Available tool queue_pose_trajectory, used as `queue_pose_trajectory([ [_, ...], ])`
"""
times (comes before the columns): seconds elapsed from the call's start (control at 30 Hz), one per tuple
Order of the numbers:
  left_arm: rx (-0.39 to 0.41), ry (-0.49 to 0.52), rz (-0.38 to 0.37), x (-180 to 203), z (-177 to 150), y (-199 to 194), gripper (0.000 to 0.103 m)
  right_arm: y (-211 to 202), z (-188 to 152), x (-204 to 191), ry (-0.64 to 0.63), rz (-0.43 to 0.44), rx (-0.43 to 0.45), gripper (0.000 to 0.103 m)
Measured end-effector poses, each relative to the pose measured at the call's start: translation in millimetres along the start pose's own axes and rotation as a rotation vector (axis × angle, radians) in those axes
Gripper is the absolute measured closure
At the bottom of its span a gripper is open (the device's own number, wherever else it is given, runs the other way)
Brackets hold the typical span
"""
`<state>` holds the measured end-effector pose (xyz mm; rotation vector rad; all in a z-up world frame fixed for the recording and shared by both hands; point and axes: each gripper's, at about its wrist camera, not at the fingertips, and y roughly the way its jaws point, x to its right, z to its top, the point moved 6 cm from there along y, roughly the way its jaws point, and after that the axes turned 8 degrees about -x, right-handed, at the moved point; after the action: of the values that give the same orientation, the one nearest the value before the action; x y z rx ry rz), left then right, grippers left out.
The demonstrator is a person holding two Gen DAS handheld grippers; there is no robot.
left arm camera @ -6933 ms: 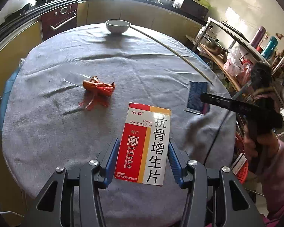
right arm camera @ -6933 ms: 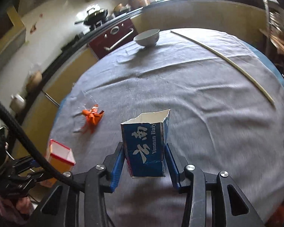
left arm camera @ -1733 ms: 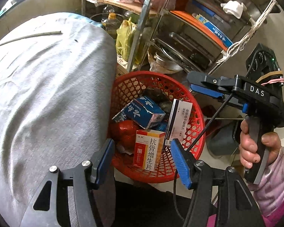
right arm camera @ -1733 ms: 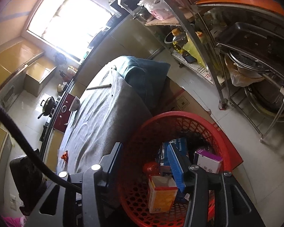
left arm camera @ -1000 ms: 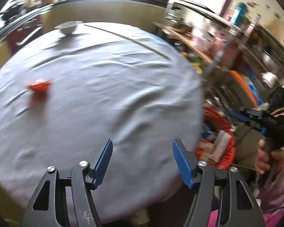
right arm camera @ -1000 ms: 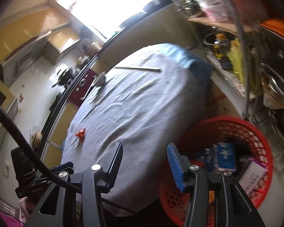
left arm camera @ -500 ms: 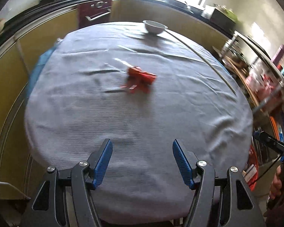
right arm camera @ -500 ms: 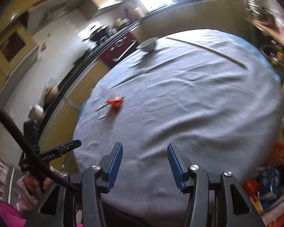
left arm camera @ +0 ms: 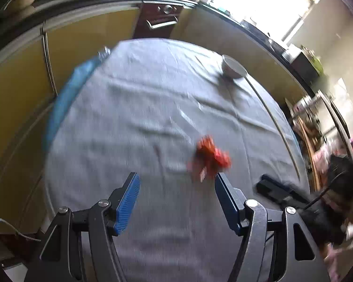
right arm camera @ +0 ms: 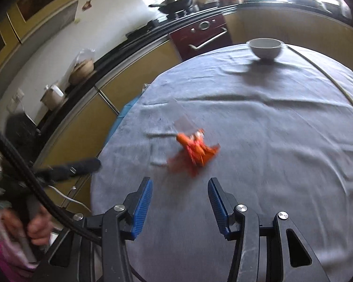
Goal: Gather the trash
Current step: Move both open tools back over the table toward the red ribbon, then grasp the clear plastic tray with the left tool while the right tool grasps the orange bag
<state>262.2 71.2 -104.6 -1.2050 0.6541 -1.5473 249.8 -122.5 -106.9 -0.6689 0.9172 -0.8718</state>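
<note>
Round table (left arm camera: 153, 108) under wrinkled grey cloth (right arm camera: 282, 141); blue under-layer (left arm camera: 61, 108) showing at cloth edge. White bowl (right arm camera: 266, 47) upright near far edge. Long thin pale stick (left arm camera: 270, 115) lying on cloth just beside bowl; contact between the two unclear. Yellow cabinets (left arm camera: 18, 77) curving behind table. Dark red oven (right arm camera: 204, 35) set into cabinets. Black wok (right arm camera: 176, 2) on counter above oven. Clay pot (right arm camera: 81, 70) on counter. Bright window (left arm camera: 266, 2). Metal rack (left arm camera: 327, 122) at right, blurred.

This is a home kitchen: a wok (right arm camera: 176, 1) on the stove at upper centre, a dark red oven (right arm camera: 206, 34) under it, yellow cabinets (right arm camera: 138, 70), a bowl (right arm camera: 266, 47) on the cloth-covered counter (right arm camera: 282, 141).
</note>
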Motion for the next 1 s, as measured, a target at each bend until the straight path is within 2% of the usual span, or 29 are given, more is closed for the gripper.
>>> queue_pose_trajectory([
  [0.17, 0.016, -0.064, 0.013, -5, 55, 14, 0.035, 51, 35, 9, 0.0, 0.019, -0.043, 0.05],
  [0.33, -0.068, -0.131, -0.007, 6, 91, 57, 0.035, 88, 45, 16, -0.001, 0.002, -0.086, 0.051],
  [0.4, -0.113, -0.147, 0.006, 12, 96, 76, 0.035, 91, 43, 19, -0.003, 0.005, -0.088, 0.063],
  [0.5, -0.149, -0.147, 0.029, 22, 100, 99, 0.035, 95, 32, 27, 0.003, -0.02, -0.119, 0.066],
  [0.67, -0.19, -0.156, 0.061, 29, 96, 124, 0.035, 80, 18, 40, 0.032, -0.003, -0.099, 0.067],
  [0.77, -0.186, -0.158, 0.05, 29, 95, 130, 0.036, 66, 13, 46, 0.054, 0.009, -0.066, 0.067],
  [0.83, -0.175, -0.155, 0.02, 28, 93, 130, 0.047, 54, 9, 49, 0.063, 0.016, -0.044, 0.067],
  [1.0, -0.155, -0.156, -0.015, 22, 87, 122, 0.051, 32, -6, 52, 0.09, 0.028, -0.036, 0.067],
])
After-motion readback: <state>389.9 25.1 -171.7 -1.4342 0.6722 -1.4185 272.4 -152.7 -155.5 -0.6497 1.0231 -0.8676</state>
